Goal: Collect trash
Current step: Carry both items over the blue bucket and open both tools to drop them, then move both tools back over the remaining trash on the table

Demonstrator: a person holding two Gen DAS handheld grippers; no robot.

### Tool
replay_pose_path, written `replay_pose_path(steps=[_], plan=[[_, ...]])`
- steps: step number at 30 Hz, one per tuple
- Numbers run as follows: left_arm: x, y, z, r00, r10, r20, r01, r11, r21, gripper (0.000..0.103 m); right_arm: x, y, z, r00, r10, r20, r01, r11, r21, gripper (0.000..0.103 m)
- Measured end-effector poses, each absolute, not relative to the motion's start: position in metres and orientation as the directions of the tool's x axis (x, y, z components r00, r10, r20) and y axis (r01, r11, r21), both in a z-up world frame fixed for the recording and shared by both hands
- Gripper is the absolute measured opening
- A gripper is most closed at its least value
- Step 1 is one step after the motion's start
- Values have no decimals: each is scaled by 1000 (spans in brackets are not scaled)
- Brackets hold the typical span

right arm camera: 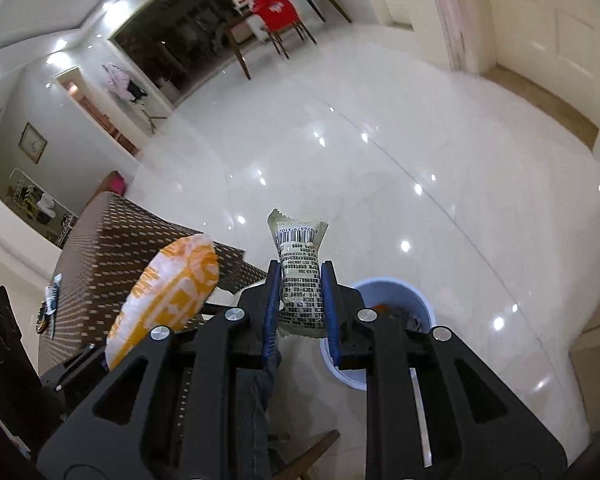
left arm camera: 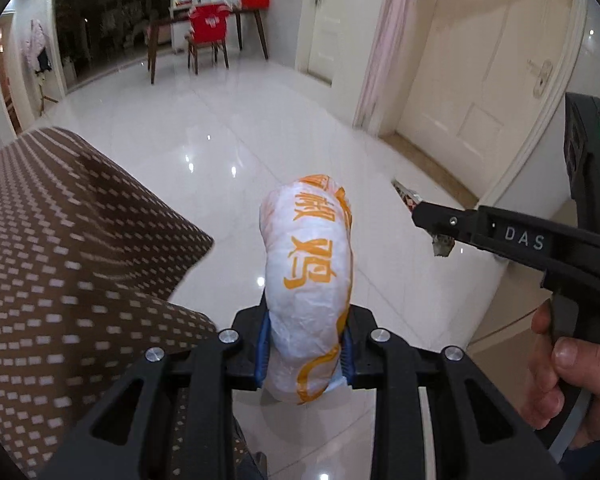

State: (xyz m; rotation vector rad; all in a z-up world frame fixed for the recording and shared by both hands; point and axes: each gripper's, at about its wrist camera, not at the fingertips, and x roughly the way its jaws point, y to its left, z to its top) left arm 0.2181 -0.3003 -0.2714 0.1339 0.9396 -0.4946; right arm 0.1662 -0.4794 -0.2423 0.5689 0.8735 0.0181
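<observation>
Meanwhile, your left gripper (left arm camera: 305,344) had its jaws clamped on the white-and-orange wrapper (left arm camera: 310,264), held above the floor (left arm camera: 228,152); your right gripper (right arm camera: 299,312) pinched a printed snack packet (right arm camera: 301,280) over the blue bin (right arm camera: 420,300).

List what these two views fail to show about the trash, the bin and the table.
- Blue-rimmed white trash bin: right wrist view, near side and most contents behind the right gripper.
- Grey printed snack wrapper: print too small to read.
- White-and-orange plastic bag: contents wrapped; lower end behind the left gripper.
- Brown dotted tablecloth: top cut off by the left edge.
</observation>
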Motion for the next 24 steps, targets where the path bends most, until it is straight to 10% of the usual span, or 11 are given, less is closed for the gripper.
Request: replay_pose_path(steps=[5, 7, 8, 9, 24], plan=[[243, -318, -305, 398, -321, -859, 463, 879, -113, 32, 180, -484, -284, 603, 269, -751, 256, 826, 502, 23], [248, -328, -317, 372, -288, -882, 453, 886, -99, 70, 188, -489, -303, 572, 289, -768, 282, 810, 514, 47], [251, -328, -321, 373, -275, -886, 443, 892, -90, 80, 189, -492, -313, 557, 299, -775, 303, 795, 525, 77], [250, -328, -323, 392, -267, -880, 436, 897, -78, 87, 188, -495, -319, 552, 297, -780, 320, 788, 526, 80], [221, -321, -268, 507, -289, -812, 463, 886, -26, 91, 161, -512, -291, 599, 205, -774, 379, 779, 499, 97]])
